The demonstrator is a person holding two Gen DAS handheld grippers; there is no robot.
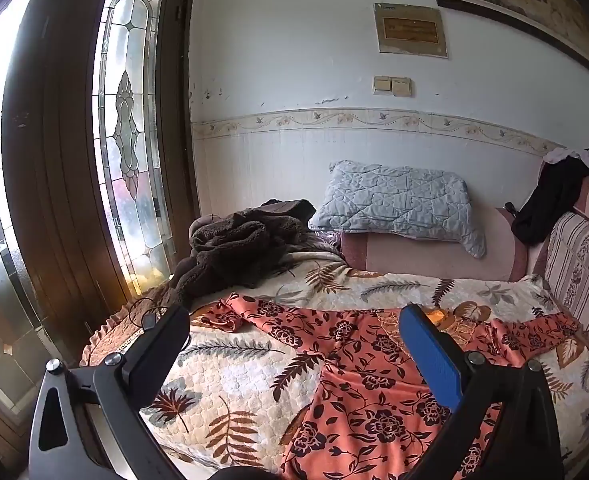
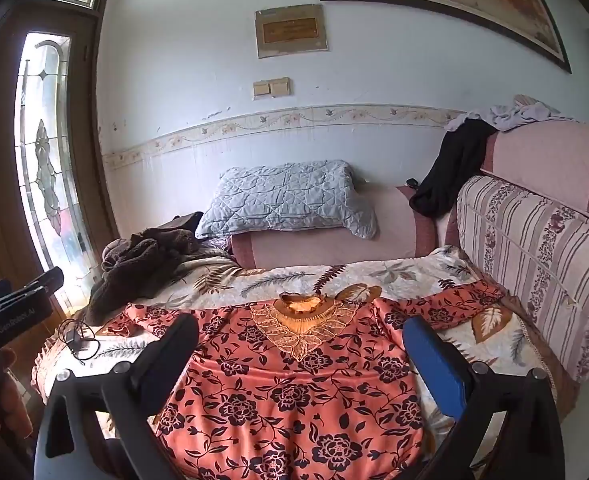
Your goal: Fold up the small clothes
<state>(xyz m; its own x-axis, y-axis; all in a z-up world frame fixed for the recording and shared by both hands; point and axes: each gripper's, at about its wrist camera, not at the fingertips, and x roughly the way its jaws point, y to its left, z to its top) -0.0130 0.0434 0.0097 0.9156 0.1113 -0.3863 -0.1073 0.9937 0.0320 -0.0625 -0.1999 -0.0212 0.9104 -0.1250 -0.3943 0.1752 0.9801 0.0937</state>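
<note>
Blouse (image 2: 294, 392) lay flat on the leaf-print quilt (image 1: 230, 380), neck toward the pillow (image 2: 286, 200); its hem ran off the bottom of both views. Left sleeve end bunched, hard to read. Left gripper (image 1: 294, 344) and right gripper (image 2: 302, 352) hung above it, fingers wide apart, empty. Bare quilt lay between blouse and brown fleece (image 1: 238, 248); striped cushion (image 2: 534, 272) crowded the right sleeve.

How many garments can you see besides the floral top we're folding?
3. A brown fleece garment heaped at the sofa's left end, a black garment draped over the backrest, and a pale crumpled one on top. More may be hidden underneath.
</note>
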